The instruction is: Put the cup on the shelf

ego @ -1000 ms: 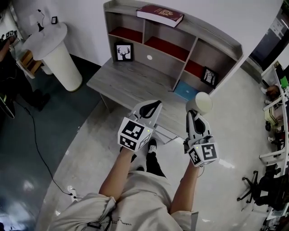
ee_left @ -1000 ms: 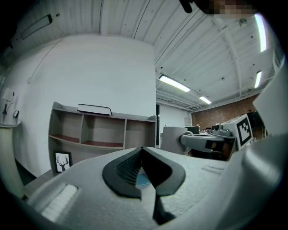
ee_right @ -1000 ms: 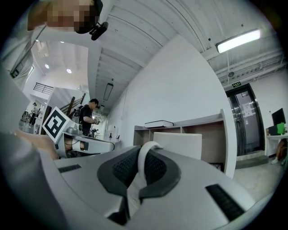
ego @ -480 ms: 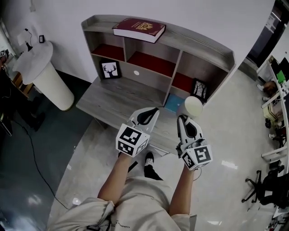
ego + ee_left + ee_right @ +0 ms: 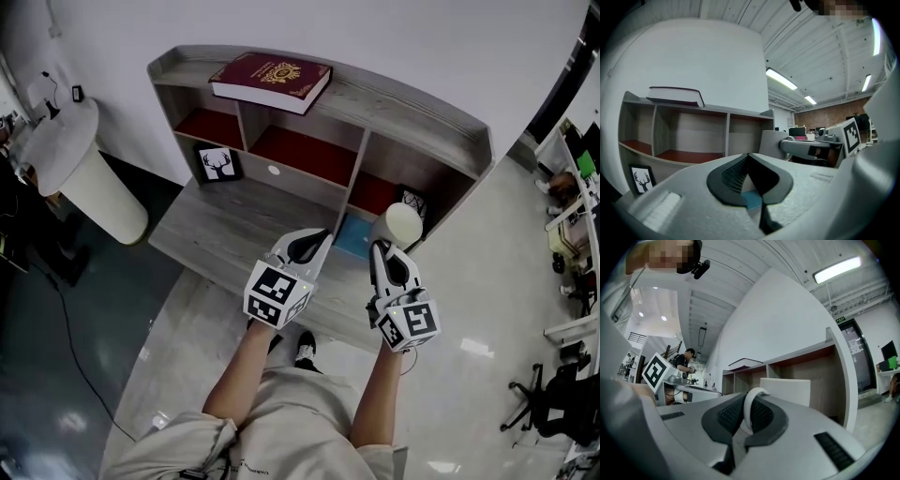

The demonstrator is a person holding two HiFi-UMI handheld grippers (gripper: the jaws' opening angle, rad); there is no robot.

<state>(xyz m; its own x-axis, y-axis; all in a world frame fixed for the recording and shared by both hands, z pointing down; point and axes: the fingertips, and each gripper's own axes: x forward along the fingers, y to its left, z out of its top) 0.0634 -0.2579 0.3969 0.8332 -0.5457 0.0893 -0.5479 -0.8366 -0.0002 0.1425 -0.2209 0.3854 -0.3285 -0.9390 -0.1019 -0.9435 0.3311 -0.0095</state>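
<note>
Closer to shelf (image 5: 417,105) now: right gripper (image 5: 382,247) pinches white cup (image 5: 397,223) by handle, body half-hidden behind jaws; left gripper (image 5: 323,234) pressed together, empty.

Both forearms (image 5: 246,366) reach forward, left tongs (image 5: 319,238) pressed together, right tongs (image 5: 383,249) clamping the cup (image 5: 398,223).

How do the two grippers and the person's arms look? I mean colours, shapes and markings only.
Both the left gripper and the right gripper are light grey, tapered shells with dark ribbed pads inside the jaws. Each carries a white cube with black square markers at its rear. No cables show. The forearms are bare, without sleeves; the person wears light clothing.
</note>
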